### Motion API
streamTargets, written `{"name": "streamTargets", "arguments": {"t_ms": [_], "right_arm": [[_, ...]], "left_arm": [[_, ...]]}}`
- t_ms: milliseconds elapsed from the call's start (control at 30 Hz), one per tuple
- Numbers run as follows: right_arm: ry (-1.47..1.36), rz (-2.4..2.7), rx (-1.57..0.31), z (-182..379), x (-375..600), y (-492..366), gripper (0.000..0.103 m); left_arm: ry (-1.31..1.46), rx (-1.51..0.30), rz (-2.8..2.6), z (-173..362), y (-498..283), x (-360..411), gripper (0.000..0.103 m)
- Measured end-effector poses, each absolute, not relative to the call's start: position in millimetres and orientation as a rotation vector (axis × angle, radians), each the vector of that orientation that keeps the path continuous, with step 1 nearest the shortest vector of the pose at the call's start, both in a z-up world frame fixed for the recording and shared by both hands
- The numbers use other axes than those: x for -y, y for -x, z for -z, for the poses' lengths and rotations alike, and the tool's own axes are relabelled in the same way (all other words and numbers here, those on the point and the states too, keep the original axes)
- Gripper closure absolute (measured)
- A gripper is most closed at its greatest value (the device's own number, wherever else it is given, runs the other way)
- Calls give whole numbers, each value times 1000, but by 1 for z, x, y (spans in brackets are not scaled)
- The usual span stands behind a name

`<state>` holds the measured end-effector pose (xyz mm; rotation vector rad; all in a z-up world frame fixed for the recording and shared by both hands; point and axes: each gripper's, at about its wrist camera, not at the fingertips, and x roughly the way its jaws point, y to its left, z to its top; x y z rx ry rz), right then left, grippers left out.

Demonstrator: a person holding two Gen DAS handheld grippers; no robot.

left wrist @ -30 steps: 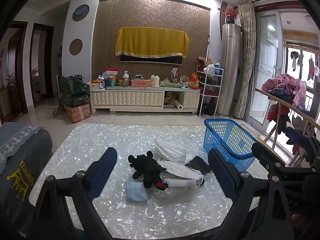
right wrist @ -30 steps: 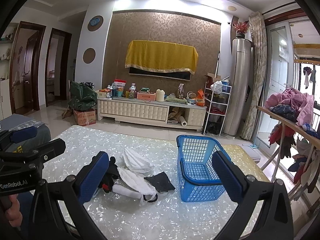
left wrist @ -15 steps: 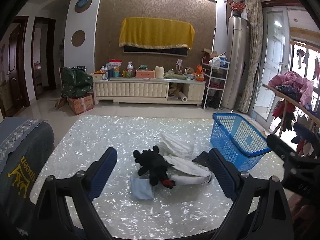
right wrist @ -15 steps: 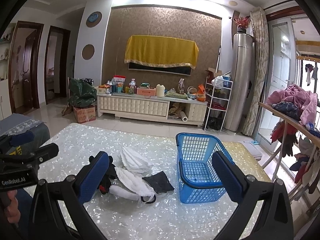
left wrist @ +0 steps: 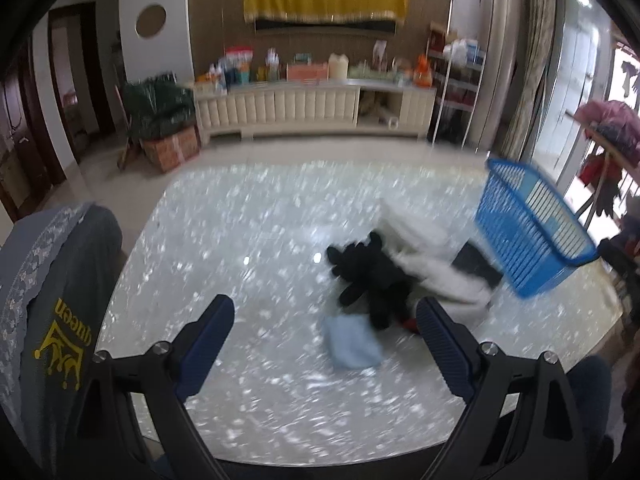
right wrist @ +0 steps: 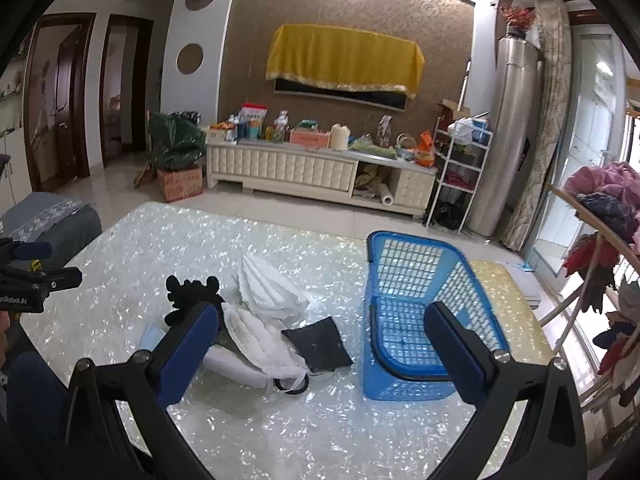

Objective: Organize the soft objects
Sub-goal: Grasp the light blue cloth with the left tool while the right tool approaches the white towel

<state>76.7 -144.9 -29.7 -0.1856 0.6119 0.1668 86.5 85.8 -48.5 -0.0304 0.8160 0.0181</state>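
Pearly counter [right wrist: 280,440] carries our tangled pile: black plush [left wrist: 368,276] over light-blue cloth [left wrist: 352,342], white garments [right wrist: 264,316] beside, basket [right wrist: 412,320] at three o'clock. Left gripper [left wrist: 324,344] and right gripper [right wrist: 320,356] have jaws wide, empty. Through the left view's blur, we probably risk snagging two pieces together.

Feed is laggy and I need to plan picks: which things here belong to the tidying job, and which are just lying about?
Job:
black plush
white cloths
black pad
light blue cloth
blue basket

Lying about:
TV cabinet clutter
wire shelf
clothes rack
green bag on a box
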Motion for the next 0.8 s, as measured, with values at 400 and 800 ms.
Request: {"name": "streamTargets", "arguments": {"t_ms": [400, 800], "right_arm": [[209, -280, -759, 54, 120, -116, 0], [250, -314, -850, 75, 107, -144, 0]], "left_arm": [[83, -1064, 137, 102, -134, -101, 12], [79, -1244, 198, 169, -169, -80, 12]]}}
